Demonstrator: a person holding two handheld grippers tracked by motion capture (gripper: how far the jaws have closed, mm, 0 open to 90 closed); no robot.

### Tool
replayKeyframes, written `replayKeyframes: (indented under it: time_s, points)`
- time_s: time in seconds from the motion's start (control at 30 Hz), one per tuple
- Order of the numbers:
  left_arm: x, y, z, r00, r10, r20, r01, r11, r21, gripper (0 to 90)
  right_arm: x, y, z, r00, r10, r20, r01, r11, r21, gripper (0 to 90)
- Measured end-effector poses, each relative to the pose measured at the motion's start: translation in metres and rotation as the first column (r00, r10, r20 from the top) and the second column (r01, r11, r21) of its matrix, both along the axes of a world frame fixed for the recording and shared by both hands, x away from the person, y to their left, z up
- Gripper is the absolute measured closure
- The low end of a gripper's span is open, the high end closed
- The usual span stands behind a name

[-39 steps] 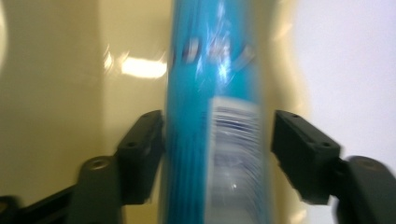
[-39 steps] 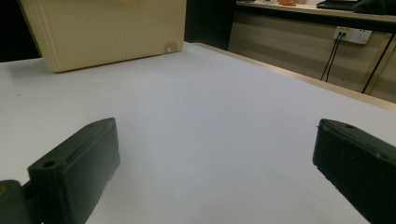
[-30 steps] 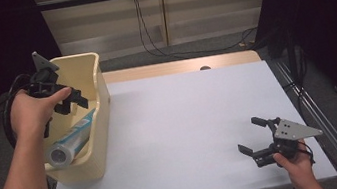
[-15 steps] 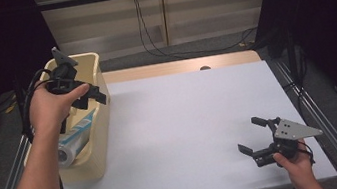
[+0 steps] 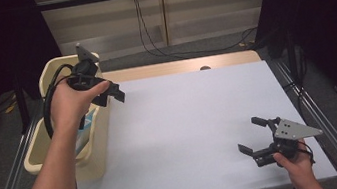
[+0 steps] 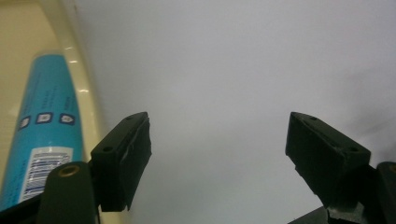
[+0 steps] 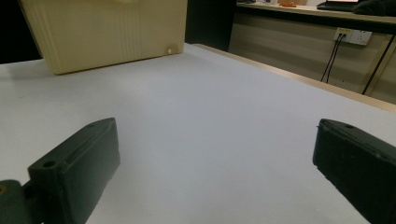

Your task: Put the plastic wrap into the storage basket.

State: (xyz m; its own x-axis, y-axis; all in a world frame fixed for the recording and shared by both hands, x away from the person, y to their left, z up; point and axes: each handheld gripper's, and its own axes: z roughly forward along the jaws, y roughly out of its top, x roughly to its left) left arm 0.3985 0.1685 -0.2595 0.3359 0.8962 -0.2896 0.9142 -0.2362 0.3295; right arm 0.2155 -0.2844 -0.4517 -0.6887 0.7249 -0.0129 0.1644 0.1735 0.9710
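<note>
in the high view the left tongs (image 5: 108,94) hang released and empty over the counter (image 5: 197,130) edge just beside the cream bin (image 5: 52,71), while the right tongs (image 5: 259,137) rest spread and empty near the counter's front right corner. the step in hand looks like fetching the blue tube (image 5: 86,124) that lies inside the bin; the next move calls for dipping the left tongs into the bin and closing across the tube's body. in the left gripper view the jaws stand wide apart over bare counter, the tube (image 6: 44,126) lying along the bin's floor just past the rim (image 6: 91,93). in the right gripper view the jaws gape at nothing, the bin (image 7: 105,32) well apart.
</note>
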Motion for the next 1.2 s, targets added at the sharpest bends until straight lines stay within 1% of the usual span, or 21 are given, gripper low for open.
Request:
replayKeyframes:
  time_s: [0.07, 0.17, 0.27, 0.33, 0.53, 0.6, 0.63, 0.83, 0.87, 0.9, 0.93, 0.97, 1.0, 1.03, 1.07, 1.13, 1.2]
  points:
    - [0.000, -0.005, -0.002, 0.9999, -0.011, -0.004, 0.011, 0.9999, -0.004, 22.4, 0.000, 0.000, 0.000, 1.0000, 0.002, -0.001, -0.002, 1.000, 0.000, 0.4]
    - [0.000, -0.012, -0.007, 0.9997, -0.023, -0.009, 0.023, 0.9997, 0.000, 22.3, 0.000, 0.000, 0.000, 1.0000, 0.002, 0.000, -0.002, 1.000, 0.001, 0.4]
    - [0.001, -0.018, -0.011, 0.9989, -0.042, -0.022, 0.042, 0.9991, 0.001, 22.3, 0.000, 0.000, 0.000, 1.0000, 0.003, 0.000, -0.003, 1.000, 0.001, 0.4]
    - [0.000, -0.023, -0.015, 0.9985, -0.050, -0.025, 0.050, 0.9987, 0.007, 22.3, 0.000, 0.000, 0.000, 1.0000, 0.003, -0.001, -0.003, 1.000, 0.001, 0.4]
    - [-0.002, -0.036, -0.028, 0.9965, -0.078, -0.029, 0.078, 0.9970, 0.000, 22.1, 0.000, 0.000, 0.000, 1.0000, 0.003, 0.000, -0.003, 1.000, 0.002, 0.4]
    - [-0.003, -0.042, -0.033, 0.9956, -0.087, -0.033, 0.088, 0.9960, 0.014, 22.2, 0.000, 0.000, 0.000, 1.0000, 0.003, -0.001, -0.003, 1.000, 0.001, 0.4]
    - [-0.003, -0.044, -0.036, 0.9944, -0.098, -0.040, 0.098, 0.9951, 0.013, 22.1, 0.000, 0.000, 0.000, 1.0000, 0.004, 0.000, -0.004, 1.000, 0.002, 0.4]
    - [-0.006, -0.055, -0.053, 0.9899, -0.132, -0.052, 0.132, 0.9913, -0.001, 21.9, 0.000, 0.000, 0.000, 1.0000, 0.003, 0.000, -0.003, 1.000, 0.001, 0.4]
    - [-0.006, -0.057, -0.056, 0.9898, -0.131, -0.056, 0.131, 0.9914, -0.007, 22.0, 0.000, 0.000, 0.000, 1.0000, 0.003, 0.001, -0.003, 1.000, 0.001, 0.4]
    - [-0.007, -0.058, -0.060, 0.9881, -0.139, -0.065, 0.139, 0.9903, -0.013, 22.0, 0.000, 0.000, 0.000, 1.0000, 0.004, 0.000, -0.004, 1.000, 0.001, 0.4]
    - [-0.008, -0.060, -0.067, 0.9868, -0.147, -0.068, 0.147, 0.9891, -0.010, 22.1, 0.000, 0.000, 0.000, 1.0000, 0.004, -0.001, -0.004, 1.000, 0.001, 0.3]
    - [-0.008, -0.061, -0.071, 0.9860, -0.150, -0.072, 0.150, 0.9886, -0.011, 22.1, 0.000, 0.000, 0.000, 1.0000, 0.005, -0.001, -0.005, 1.000, -0.001, 0.4]
    - [-0.008, -0.061, -0.071, 0.9860, -0.150, -0.072, 0.150, 0.9886, -0.011, 22.1, 0.000, 0.000, 0.000, 1.0000, 0.005, 0.001, -0.005, 1.000, -0.001, 0.4]
    - [-0.009, -0.062, -0.074, 0.9866, -0.149, -0.066, 0.148, 0.9888, -0.019, 22.1, 0.000, 0.000, 0.000, 1.0000, 0.005, 0.001, -0.005, 1.000, -0.001, 0.4]
    - [-0.010, -0.063, -0.079, 0.9846, -0.160, -0.070, 0.159, 0.9870, -0.026, 22.1, 0.000, 0.000, 0.000, 1.0000, 0.005, -0.001, -0.005, 1.000, -0.001, 0.4]
    - [-0.011, -0.064, -0.081, 0.9849, -0.160, -0.067, 0.159, 0.9869, -0.028, 22.0, 0.000, 0.000, 0.000, 1.0000, 0.006, -0.001, -0.006, 1.000, -0.001, 0.4]
    - [-0.012, -0.064, -0.085, 0.9831, -0.170, -0.067, 0.168, 0.9850, -0.038, 21.9, 0.000, 0.000, 0.000, 1.0000, 0.006, -0.001, -0.006, 1.000, -0.001, 0.4]
